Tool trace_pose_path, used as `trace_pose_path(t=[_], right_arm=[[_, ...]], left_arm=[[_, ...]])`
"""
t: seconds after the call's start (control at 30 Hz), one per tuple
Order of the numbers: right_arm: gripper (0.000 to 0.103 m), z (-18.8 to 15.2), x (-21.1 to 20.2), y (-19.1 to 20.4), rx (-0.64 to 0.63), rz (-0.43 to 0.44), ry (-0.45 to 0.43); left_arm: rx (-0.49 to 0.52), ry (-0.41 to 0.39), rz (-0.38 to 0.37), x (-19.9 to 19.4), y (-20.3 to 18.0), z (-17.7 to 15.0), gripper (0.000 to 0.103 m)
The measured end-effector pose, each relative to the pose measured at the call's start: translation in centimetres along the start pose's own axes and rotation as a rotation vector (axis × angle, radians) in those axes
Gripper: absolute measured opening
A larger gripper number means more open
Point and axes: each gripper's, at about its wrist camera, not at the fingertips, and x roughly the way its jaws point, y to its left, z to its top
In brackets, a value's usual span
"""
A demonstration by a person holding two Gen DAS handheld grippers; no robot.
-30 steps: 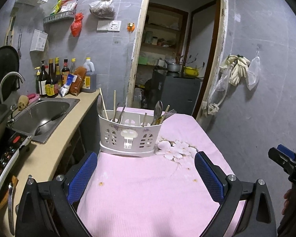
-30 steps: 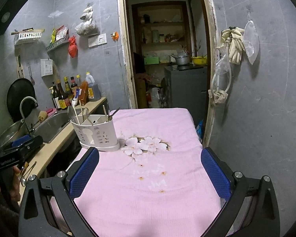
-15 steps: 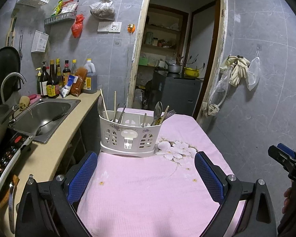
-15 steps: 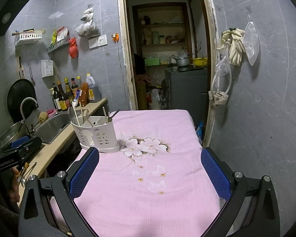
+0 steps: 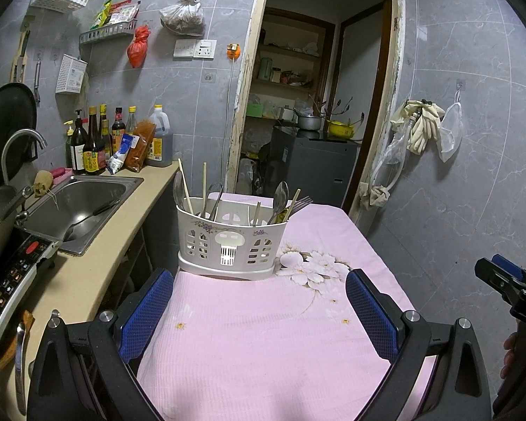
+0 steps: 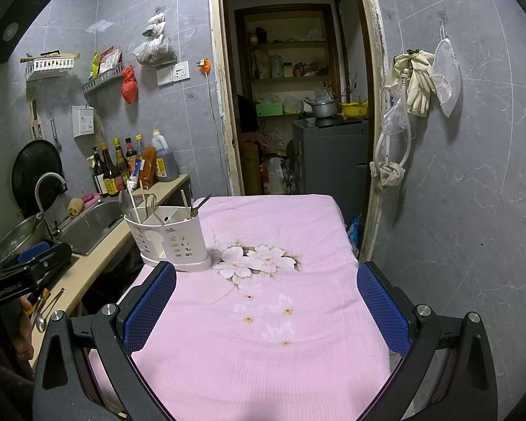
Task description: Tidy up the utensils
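White perforated plastic utensil caddy point(image 5: 229, 244) stands centre frame on the pink flower-printed tablecloth point(image 5: 263, 333), holding metal spoons point(image 5: 281, 194), a fork and wooden chopsticks point(image 5: 185, 186); its compartments are hard to separate. Left gripper point(image 5: 259, 310) and right gripper point(image 6: 266, 307), lower frame, both have jaws wide apart, holding nothing. Steel sink point(image 5: 75, 207) lies at left.
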Motion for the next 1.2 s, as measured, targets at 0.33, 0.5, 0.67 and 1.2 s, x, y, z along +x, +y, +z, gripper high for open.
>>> trace_pose_path(t=[0.33,0.5,0.67,1.2], right_arm=[[0.101,-0.01,-0.04,0.14,0.0,0.001,0.002],[0.101,0.02,-0.06,0.28,0.0,0.0,0.002],[0.101,0.03,-0.05,0.3,0.0,-0.001,0.002],[0.101,0.09,0.2,0.19,-0.001,0.0,0.01]], left_arm=[[-0.002,0.001,0.0,0.0,0.09,0.03,0.099],[-0.001,0.001,-0.001,0.03,0.2,0.04,0.099],[0.0,0.001,-0.003,0.03,0.26,0.03,0.099],[-0.004,0.016,0.003,0.48,0.3,-0.07,0.099]])
